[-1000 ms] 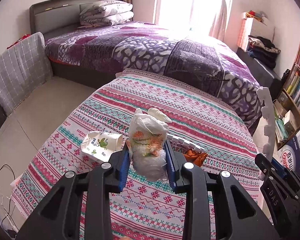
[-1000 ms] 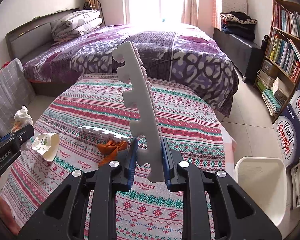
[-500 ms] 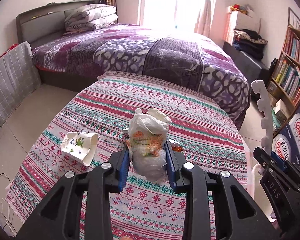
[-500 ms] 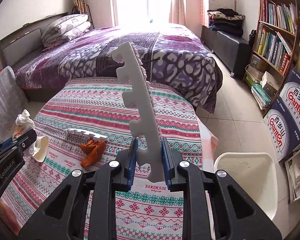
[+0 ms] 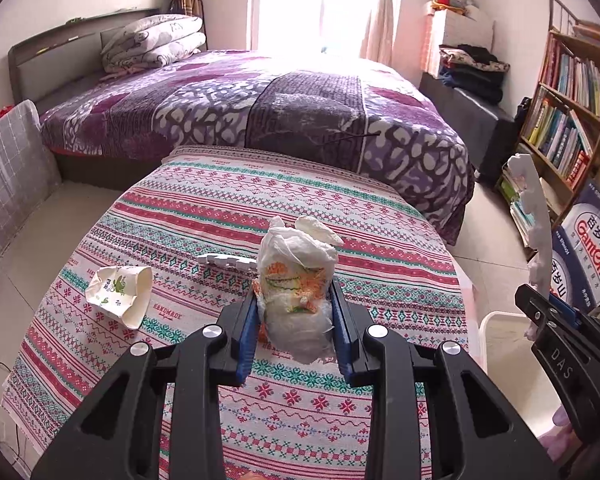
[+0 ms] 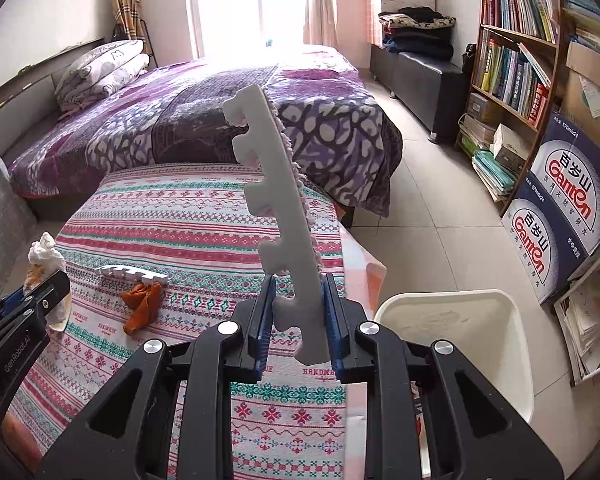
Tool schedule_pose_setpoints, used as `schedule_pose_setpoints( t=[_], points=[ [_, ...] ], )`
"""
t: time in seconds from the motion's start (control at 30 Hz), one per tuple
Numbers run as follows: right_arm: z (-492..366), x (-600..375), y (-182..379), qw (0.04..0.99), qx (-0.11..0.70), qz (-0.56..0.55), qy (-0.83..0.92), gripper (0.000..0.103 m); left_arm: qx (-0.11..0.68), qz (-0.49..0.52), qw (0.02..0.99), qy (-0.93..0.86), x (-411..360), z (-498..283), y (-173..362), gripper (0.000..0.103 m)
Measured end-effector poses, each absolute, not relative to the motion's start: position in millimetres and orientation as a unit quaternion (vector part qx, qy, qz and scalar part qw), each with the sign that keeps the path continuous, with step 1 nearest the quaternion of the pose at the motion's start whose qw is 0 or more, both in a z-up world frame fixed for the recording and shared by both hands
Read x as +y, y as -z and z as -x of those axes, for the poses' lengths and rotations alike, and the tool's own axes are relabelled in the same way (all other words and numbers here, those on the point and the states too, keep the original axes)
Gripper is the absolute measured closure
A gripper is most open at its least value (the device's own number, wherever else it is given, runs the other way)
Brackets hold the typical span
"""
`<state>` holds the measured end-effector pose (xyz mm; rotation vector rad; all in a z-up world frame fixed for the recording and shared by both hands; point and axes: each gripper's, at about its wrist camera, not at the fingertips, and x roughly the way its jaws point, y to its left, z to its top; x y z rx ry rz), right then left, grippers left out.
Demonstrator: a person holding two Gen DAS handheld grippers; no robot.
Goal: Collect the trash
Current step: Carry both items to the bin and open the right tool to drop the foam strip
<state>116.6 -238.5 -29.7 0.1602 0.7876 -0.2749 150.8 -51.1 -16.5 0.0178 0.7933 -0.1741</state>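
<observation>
My left gripper (image 5: 294, 316) is shut on a knotted white plastic bag (image 5: 298, 280) with orange scraps inside, held above the patterned cloth (image 5: 220, 208). My right gripper (image 6: 298, 312) is shut on a long grey foam strip (image 6: 276, 200) with notched teeth, standing upright. The same strip (image 5: 534, 220) shows at the right edge of the left wrist view. A white bin (image 6: 460, 344) stands on the floor just right of the cloth-covered surface. On the cloth lie a crushed paper cup (image 5: 120, 294), a short white foam strip (image 6: 134, 274) and an orange peel (image 6: 144, 304).
A bed with a purple quilt (image 5: 280, 112) fills the room behind the cloth. A bookshelf (image 6: 516, 52) and stacked water boxes (image 6: 564, 208) line the right wall. A dark bench with folded clothes (image 6: 416, 40) stands beyond. Tiled floor (image 6: 428, 224) lies between bed and shelf.
Both grippers have shifted to the right with their loads. The bin has come further into the right wrist view, and the cup and peel have slid left.
</observation>
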Motion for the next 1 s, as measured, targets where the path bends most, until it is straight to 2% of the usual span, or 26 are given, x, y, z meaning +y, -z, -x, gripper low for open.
schedule_pose_setpoints(
  t=[0.8,0.87,0.93,1.0],
  points=[
    [-76,-331,44,0.864,0.409,-0.139,0.258,0.079,0.393,-0.059,0.903,0.160,-132,-124,31,0.071],
    [-71,-338,46,0.860,0.410,-0.142,0.268,0.076,0.394,-0.062,0.901,0.170,-142,-121,32,0.071],
    [-66,-346,47,0.855,0.411,-0.149,0.280,0.064,0.394,-0.066,0.899,0.179,-151,-118,33,0.071],
    [-60,-355,49,0.850,0.410,-0.155,0.292,0.059,0.395,-0.070,0.897,0.188,-160,-114,35,0.071]
  ],
)
